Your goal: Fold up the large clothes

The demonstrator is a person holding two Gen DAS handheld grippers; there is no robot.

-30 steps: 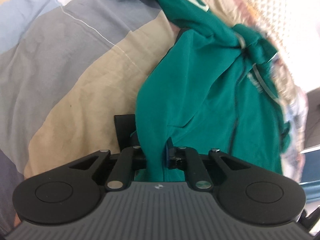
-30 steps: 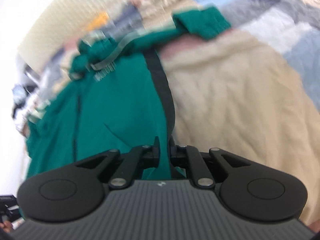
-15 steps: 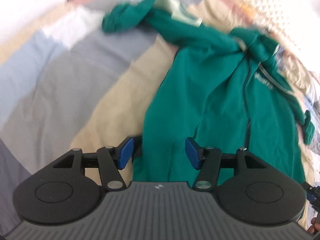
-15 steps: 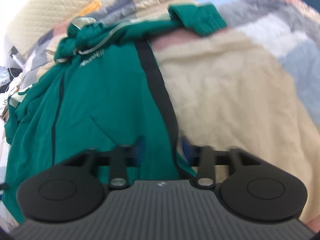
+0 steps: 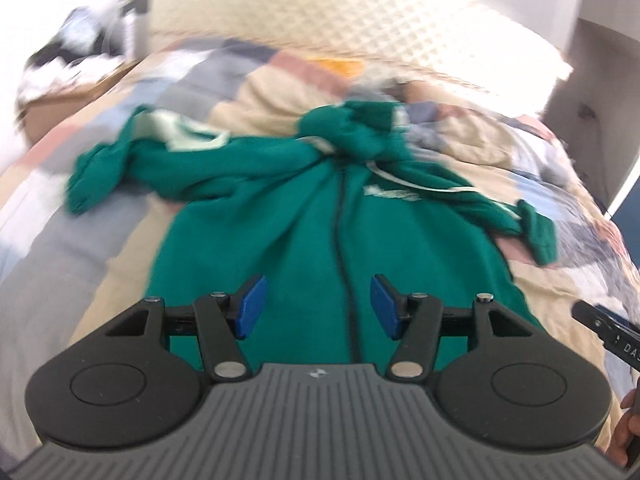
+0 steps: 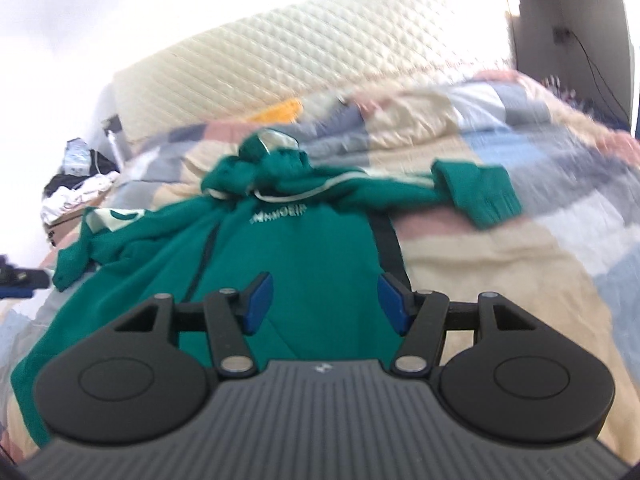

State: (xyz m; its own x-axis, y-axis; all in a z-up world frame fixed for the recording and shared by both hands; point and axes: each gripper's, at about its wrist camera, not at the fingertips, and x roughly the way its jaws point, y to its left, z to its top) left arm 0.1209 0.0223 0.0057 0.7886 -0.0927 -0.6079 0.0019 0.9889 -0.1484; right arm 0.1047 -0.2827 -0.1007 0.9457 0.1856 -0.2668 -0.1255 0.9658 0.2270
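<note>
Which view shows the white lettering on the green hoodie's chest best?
The right wrist view: the white lettering sits near centre and faces the camera, though too blurred to read. The left wrist view shows it smaller, off to the right and smeared.

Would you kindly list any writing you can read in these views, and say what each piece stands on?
White chest lettering on the green zip hoodie: too blurred to read in either view.
"DA": white letters, cut off by the frame edge, on the right gripper seen from the left wrist view.
Nothing else is readable.
</note>
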